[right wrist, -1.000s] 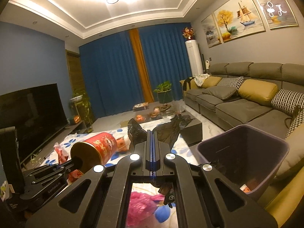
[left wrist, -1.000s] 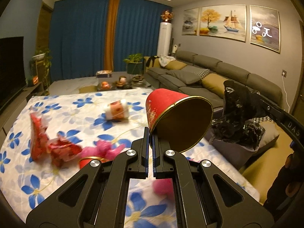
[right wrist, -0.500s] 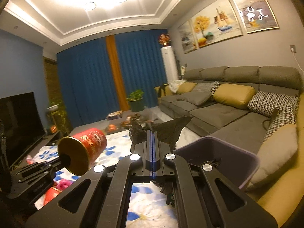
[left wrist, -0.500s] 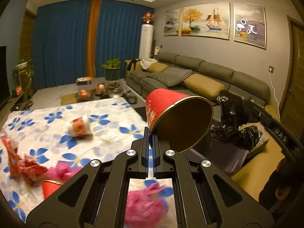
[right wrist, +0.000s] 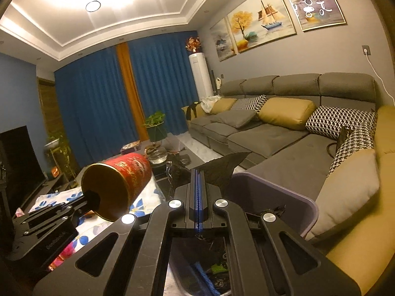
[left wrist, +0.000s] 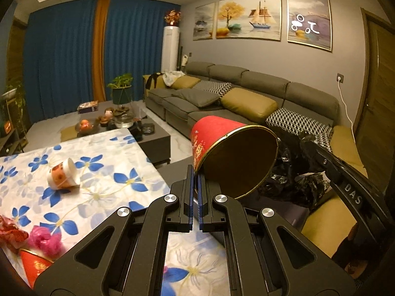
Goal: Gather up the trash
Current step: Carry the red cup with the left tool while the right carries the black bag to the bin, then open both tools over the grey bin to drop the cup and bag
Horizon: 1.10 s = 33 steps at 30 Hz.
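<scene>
The red paper cup [left wrist: 222,148] sits at the centre of the left wrist view, lying on its side with its open mouth toward the camera — the left tongs [left wrist: 195,185] pinch its rim. The right tongs [right wrist: 196,187] are clamped on a black trash bag [right wrist: 219,170] at the near rim of the purple bin [right wrist: 291,197]. More trash — a small cup [left wrist: 63,172] and pink wrappers [left wrist: 45,240] — lies on the flowered worktop [left wrist: 111,185] at lower left.

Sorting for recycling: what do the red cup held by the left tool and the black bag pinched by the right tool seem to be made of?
Red cup: probably coated paper or card; printed, slightly glossy outside, plain brown inside, thin gold rim.
Black bag: thin plastic film; crumpled and shiny where light catches the creases.
</scene>
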Available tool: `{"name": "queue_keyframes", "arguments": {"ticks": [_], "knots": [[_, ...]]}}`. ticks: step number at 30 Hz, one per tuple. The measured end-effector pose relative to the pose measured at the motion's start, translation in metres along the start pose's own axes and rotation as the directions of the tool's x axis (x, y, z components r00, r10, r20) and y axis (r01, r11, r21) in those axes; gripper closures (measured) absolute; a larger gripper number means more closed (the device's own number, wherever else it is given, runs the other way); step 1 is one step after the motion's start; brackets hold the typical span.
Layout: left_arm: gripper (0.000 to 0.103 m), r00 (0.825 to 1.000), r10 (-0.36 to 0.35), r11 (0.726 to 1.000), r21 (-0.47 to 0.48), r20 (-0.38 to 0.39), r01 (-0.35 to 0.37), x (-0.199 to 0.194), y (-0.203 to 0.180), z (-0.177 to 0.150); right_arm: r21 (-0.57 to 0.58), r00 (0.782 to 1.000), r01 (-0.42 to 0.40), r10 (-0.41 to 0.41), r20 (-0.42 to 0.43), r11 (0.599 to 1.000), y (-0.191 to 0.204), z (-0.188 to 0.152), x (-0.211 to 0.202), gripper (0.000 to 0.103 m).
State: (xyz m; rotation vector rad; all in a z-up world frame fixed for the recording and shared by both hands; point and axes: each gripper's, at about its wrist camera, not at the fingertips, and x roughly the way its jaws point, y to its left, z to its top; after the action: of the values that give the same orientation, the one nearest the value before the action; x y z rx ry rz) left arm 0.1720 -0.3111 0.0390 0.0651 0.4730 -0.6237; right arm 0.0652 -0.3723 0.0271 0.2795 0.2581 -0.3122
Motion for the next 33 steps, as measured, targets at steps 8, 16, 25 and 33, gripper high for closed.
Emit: {"name": "queue_keyframes", "arguments": {"ticks": [8, 16, 25, 33], "knots": [[0.101, 0.999, -0.024, 1.0, 0.0, -0.025, 0.024, 0.024, -0.013, -0.001, 0.001, 1.0, 0.012, -0.012, -0.019, 1.0, -0.013, -0.002, 0.008, 0.102], [0.101, 0.999, -0.03, 1.0, -0.004, -0.045, 0.03, 0.04, -0.018, -0.002, 0.006, 0.999, 0.014, -0.014, -0.03, 1.0, -0.014, -0.006, 0.014, 0.102], [0.101, 0.996, -0.063, 0.998, -0.001, -0.058, 0.063, 0.054, -0.027, 0.0, 0.035, 0.999, 0.03, -0.029, -0.037, 0.999, -0.027, -0.007, 0.017, 0.091], [0.088, 0.99, -0.121, 0.992, 0.019, -0.075, 0.123, 0.065, -0.036, -0.007, 0.056, 0.997, 0.076, -0.075, -0.02, 0.996, -0.034, -0.01, 0.002, 0.068]]}}
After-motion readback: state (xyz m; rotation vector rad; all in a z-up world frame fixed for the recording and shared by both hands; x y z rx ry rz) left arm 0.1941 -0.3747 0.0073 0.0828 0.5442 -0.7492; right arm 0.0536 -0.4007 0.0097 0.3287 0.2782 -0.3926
